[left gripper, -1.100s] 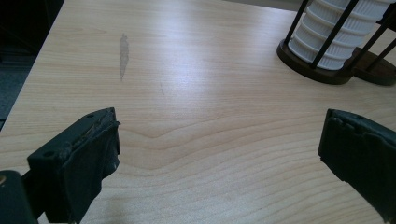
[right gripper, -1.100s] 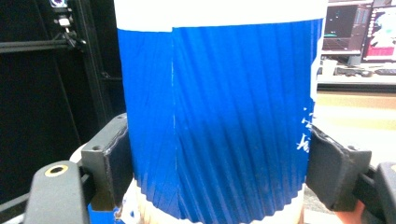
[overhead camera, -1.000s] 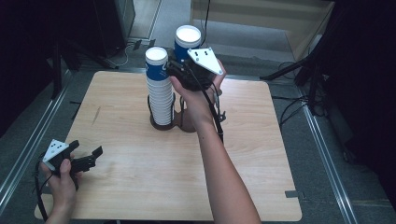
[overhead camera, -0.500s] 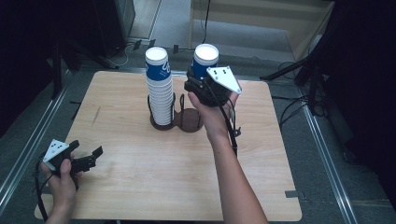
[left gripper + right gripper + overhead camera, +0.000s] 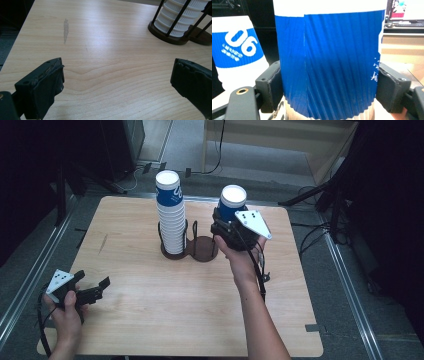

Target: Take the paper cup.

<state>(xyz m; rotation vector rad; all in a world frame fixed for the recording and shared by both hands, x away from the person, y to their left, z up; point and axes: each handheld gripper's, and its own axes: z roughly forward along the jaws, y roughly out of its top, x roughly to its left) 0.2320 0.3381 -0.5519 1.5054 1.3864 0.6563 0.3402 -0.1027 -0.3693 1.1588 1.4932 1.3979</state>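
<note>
Right gripper point(image 5: 226, 227) clamps a blue-and-white paper cup point(image 5: 231, 204) by its sides, held in the air above the wooden desk point(image 5: 165, 310), just right of the tall cup stack point(image 5: 170, 217) standing in a dark two-ring holder point(image 5: 200, 251). Left gripper point(image 5: 97, 287) rests at the desk's near-left edge, jaws wide apart, nothing between them.

Even overhead light brightens the table point(image 5: 150, 320), surroundings fall dark, and the close blue cup point(image 5: 329, 62) looks soft.
</note>
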